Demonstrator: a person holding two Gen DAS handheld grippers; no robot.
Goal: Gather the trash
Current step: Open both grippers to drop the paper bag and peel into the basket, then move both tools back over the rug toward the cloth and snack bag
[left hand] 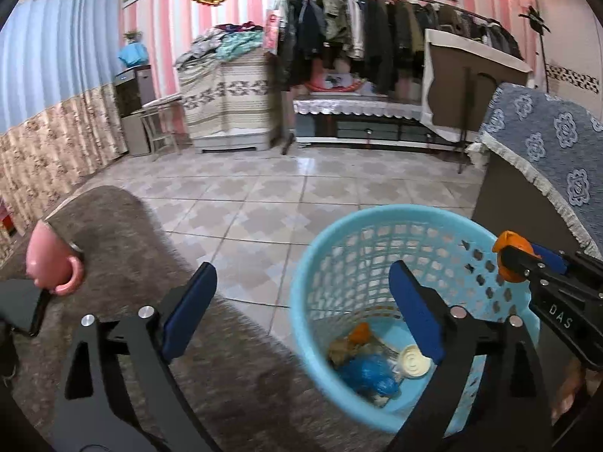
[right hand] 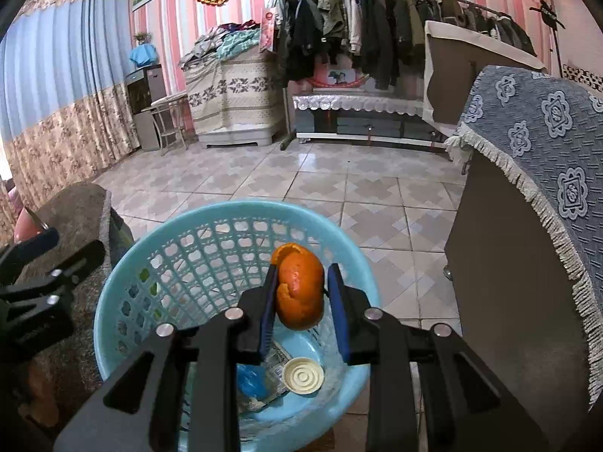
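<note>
Orange peel point(right hand: 299, 292), a curled piece of trash, sits clenched between the blue pads of the right gripper point(right hand: 301, 301), held above the open mouth of the light blue basket point(right hand: 113, 312). Down in the basket lie a round cream lid point(right hand: 303, 375), a crumpled blue wrapper point(right hand: 250, 378) and some paper scraps. The left gripper point(left hand: 301, 316) hovers at the basket's left rim with its jaws spread wide and nothing between them. It hangs over a grey-brown tabletop cover point(left hand: 124, 233), on which a pink cup point(left hand: 52, 263) stands. Right of the basket is furniture draped in a blue patterned cloth point(right hand: 546, 124). The basket stands on a tiled floor point(right hand: 339, 177).
</note>
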